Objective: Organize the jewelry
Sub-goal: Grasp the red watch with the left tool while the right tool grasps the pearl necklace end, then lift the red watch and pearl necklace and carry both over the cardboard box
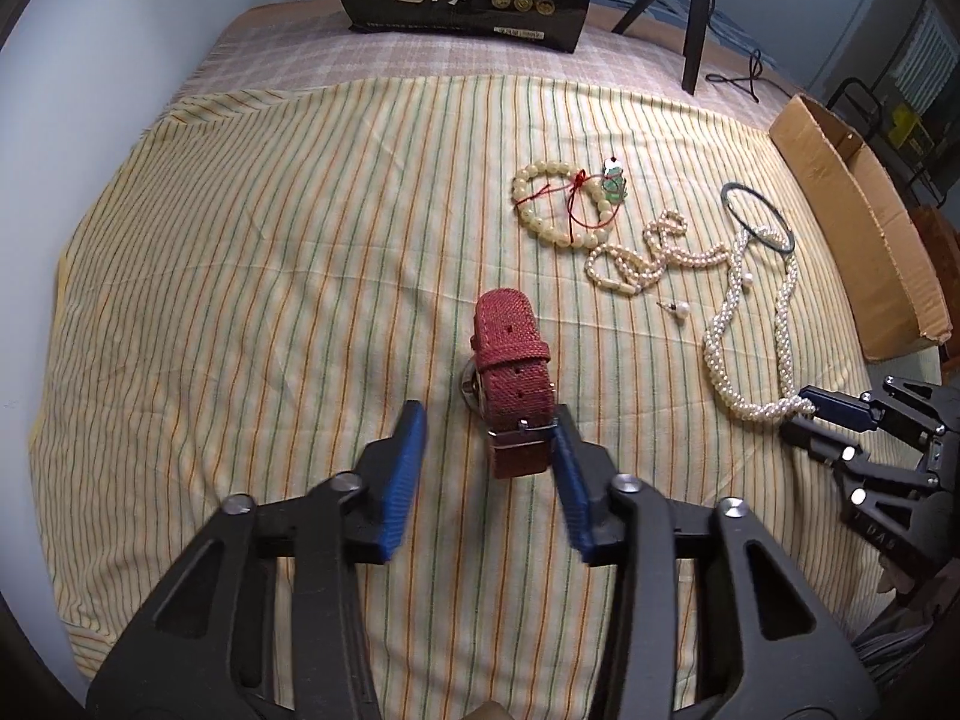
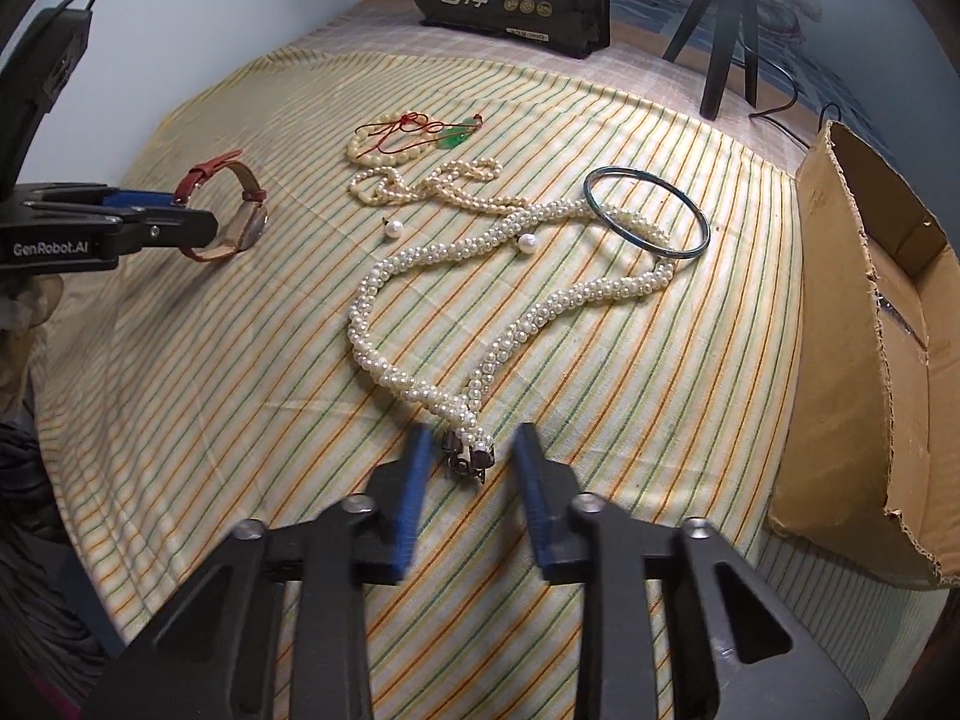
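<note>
The watch (image 1: pixel 510 372) is being straddled by the left claw (image 1: pixel 492 426) — jaws wide, strap touching the right pad, nothing clamped yet. Its long axis is running toward 12 o'clock, along the fingers. The necklace (image 2: pixel 480 300) clasp is being bracketed by the right claw (image 2: pixel 471 456) — jaws parted, unclosed. The box (image 2: pixel 870 324) is lying at 3 o'clock, nearer the right claw.
</note>
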`<state>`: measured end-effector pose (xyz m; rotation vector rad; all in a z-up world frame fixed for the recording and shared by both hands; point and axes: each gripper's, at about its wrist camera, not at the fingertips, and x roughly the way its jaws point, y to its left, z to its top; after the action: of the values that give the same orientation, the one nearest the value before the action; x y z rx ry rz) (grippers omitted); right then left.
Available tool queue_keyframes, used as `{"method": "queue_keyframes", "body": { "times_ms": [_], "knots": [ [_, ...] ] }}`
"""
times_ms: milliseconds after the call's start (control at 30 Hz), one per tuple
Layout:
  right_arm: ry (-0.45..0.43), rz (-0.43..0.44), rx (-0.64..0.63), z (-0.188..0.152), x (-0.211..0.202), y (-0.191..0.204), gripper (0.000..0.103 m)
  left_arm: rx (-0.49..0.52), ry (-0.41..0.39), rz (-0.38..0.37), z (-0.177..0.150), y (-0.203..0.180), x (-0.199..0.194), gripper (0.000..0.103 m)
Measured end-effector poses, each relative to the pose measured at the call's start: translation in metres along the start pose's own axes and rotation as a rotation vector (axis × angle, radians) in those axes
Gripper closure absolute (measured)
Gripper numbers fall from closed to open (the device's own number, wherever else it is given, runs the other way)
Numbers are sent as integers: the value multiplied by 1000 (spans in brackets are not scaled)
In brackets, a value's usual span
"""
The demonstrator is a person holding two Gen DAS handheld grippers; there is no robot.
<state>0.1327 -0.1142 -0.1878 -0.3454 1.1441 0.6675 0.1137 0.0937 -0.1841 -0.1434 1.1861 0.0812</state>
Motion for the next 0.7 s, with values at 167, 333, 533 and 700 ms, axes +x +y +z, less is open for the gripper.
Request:
{"method": "queue_keyframes", "body": {
  "times_ms": [167, 333, 533, 700],
  "knots": [
    [-2, 6, -8, 0, -1, 2, 94, -3, 18, -6, -2, -3, 4, 86],
    [-31, 10, -16, 0, -13, 5, 95, -24, 0, -30, -1, 0, -2, 87],
    [-112, 11, 9, 4, -41, 4, 96, -22, -47, -37, -3, 5, -19, 90],
    [-180, -5, 22, 8, -64, 2, 96, -13, -87, -42, -4, 3, -33, 90]
  ]
}}
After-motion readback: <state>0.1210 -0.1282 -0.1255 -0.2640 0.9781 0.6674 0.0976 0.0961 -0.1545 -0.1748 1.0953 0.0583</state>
